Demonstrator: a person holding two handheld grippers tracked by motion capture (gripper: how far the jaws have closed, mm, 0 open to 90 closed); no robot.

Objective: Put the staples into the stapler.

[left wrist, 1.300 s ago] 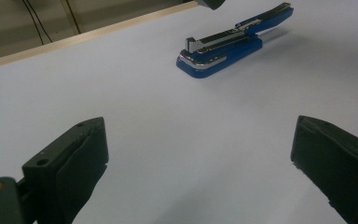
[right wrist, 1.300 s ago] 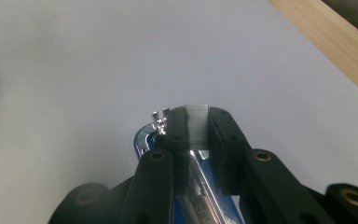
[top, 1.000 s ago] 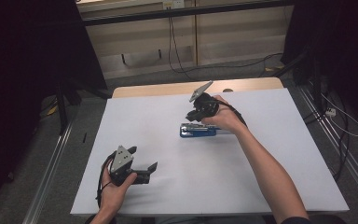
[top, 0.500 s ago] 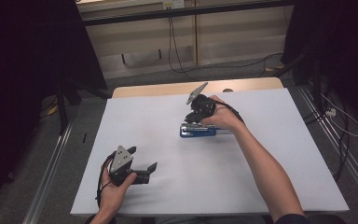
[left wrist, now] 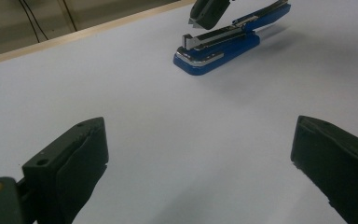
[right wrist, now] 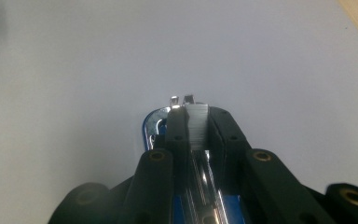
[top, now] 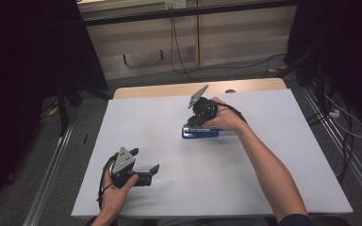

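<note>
A white surface [top: 273,160] carries a blue stapler [top: 200,133] lying near the middle, toward the far edge. The right gripper [right wrist: 193,122] is clamped on a strip of staples [right wrist: 197,123] over the stapler's open channel, apparently to load it. The left gripper [left wrist: 200,163] rests released near the front-left corner, keeping clear.
</note>
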